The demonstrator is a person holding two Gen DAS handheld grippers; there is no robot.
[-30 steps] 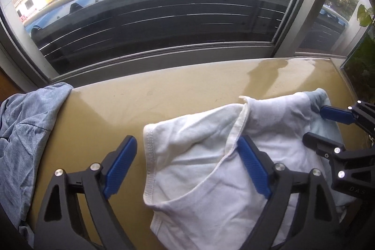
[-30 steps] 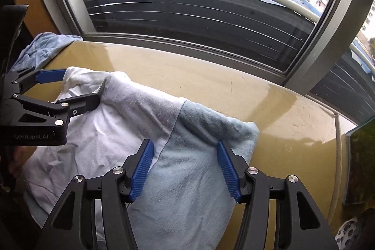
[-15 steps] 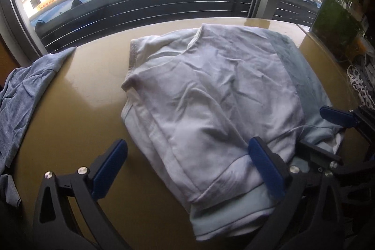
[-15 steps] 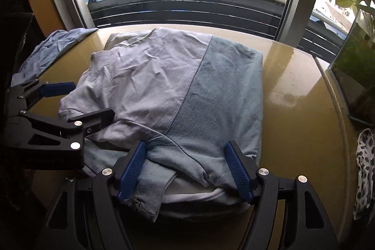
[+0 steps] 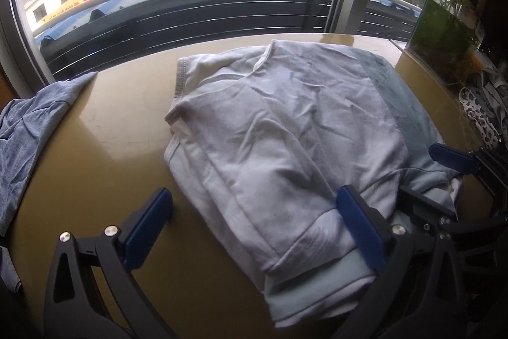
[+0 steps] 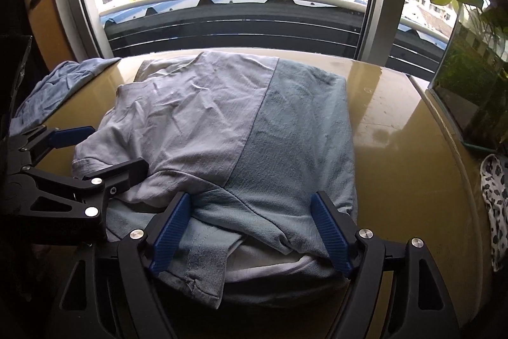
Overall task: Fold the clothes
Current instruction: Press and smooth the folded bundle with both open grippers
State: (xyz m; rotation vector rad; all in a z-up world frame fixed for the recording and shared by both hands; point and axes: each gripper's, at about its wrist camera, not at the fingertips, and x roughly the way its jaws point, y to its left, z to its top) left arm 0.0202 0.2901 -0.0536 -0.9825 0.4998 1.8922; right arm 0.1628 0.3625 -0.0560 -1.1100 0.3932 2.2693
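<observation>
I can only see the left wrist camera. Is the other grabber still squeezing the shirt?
Observer: No. The right gripper is open. Its jaws have just been opening, and the near edge of the shirt lies loose between them.
Operator: What's poking out down there?
Observer: A stitched blue-grey flap sticks out toward the camera, beside a white layer underneath.
Operator: Is there room on the right side?
Observer: Yes, a wide strip of bare table runs from the shirt to the glass tank.
</observation>
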